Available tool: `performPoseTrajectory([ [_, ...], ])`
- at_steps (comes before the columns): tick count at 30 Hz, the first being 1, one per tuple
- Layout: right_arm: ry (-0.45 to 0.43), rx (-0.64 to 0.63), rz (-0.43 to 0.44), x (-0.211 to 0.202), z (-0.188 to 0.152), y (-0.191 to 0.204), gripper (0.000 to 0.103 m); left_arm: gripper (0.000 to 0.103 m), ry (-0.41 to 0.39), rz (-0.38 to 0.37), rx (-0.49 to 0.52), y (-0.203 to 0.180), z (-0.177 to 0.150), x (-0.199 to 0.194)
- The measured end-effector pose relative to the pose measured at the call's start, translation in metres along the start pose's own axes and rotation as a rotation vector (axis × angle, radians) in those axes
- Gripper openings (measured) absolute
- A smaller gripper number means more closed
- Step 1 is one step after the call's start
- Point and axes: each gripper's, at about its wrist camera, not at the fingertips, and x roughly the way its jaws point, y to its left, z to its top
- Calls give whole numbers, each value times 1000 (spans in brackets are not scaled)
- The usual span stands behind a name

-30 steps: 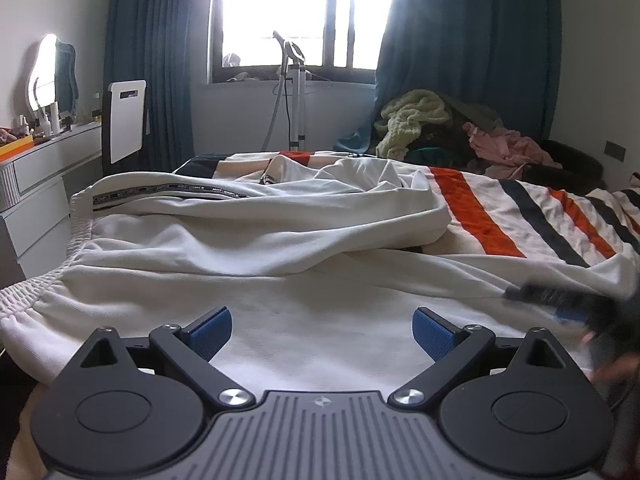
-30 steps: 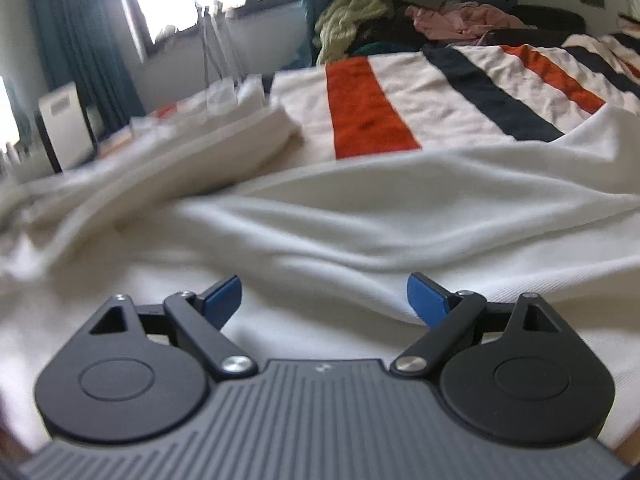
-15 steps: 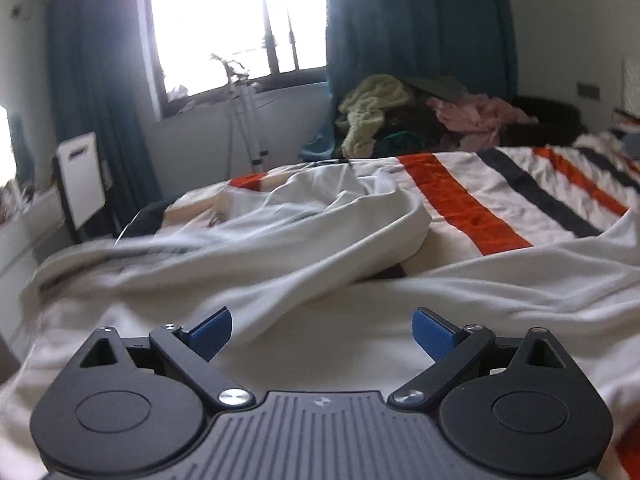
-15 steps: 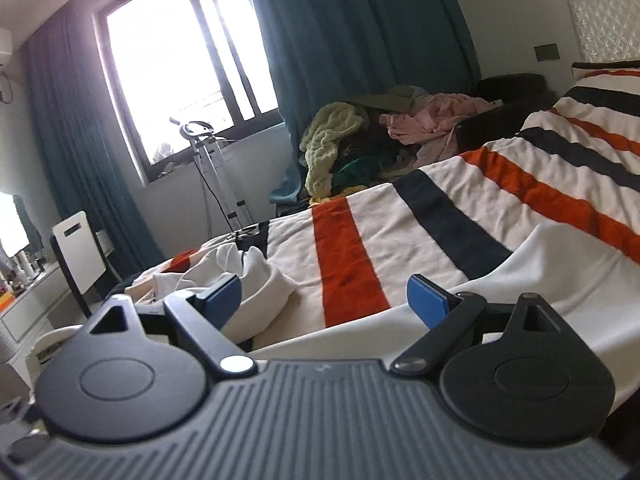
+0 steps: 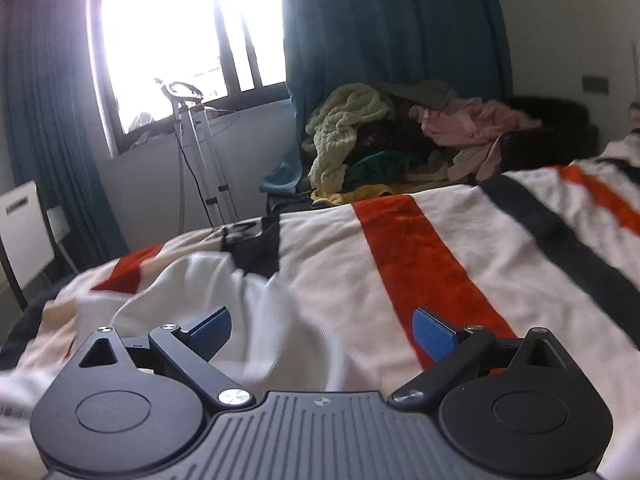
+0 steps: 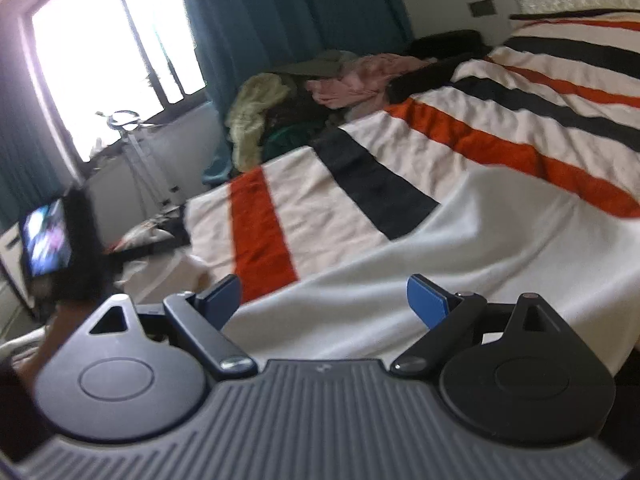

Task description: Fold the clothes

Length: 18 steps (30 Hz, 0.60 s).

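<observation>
Two grippers are in your hands, and both have their blue fingers spread wide apart with nothing between them. Your left gripper (image 5: pixel 322 326) hangs over the bed, just above a white garment (image 5: pixel 280 320) that lies bunched up on the striped blanket (image 5: pixel 420 264). Your right gripper (image 6: pixel 324 294) hangs over a flat, smooth part of the white garment (image 6: pixel 460 248), which spreads across the blanket (image 6: pixel 400 120) toward the right edge of the bed. The blanket has orange, black and cream stripes. Past the foot of the bed sits a messy pile of clothes (image 5: pixel 400 136) with a pale green knit, something pink and something dark green in it. A bright window (image 5: pixel 180 40) glows between dark teal curtains (image 5: pixel 380 32), and a thin white stand (image 5: pixel 200 152) is in front of it. A white chair back (image 5: pixel 22 232) shows at the left edge. In the right wrist view, a small lit screen (image 6: pixel 46 236) shows at the left, too blurry to read. You can see no words or brand names that can be read anywhere.
</observation>
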Motion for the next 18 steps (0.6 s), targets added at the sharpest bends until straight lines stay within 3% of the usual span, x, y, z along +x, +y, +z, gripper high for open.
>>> performPoseTrajectory([
  [3,20,-5,-23,21,-6,1,91,98,103,91,69,-20,6,50],
  [5,18,-7,-33,32,-7,4,91,92,196,136,81,-22,0,75],
  [7,6,-19,-44,37,-8,6,91,54,227,123,85,-18,-5,85],
  [8,2,-25,-48,39,-9,8,91,45,227,103,77,-12,-6,83],
  [10,0,-24,-53,41,-10,9,91,16,223,57,41,3,-9,77],
  [14,-12,-26,-55,38,-15,15,91,9,159,5,-99,49,0,35],
  [18,-34,-45,-41,29,-15,21,91,8,52,-15,-247,109,-5,-44],
])
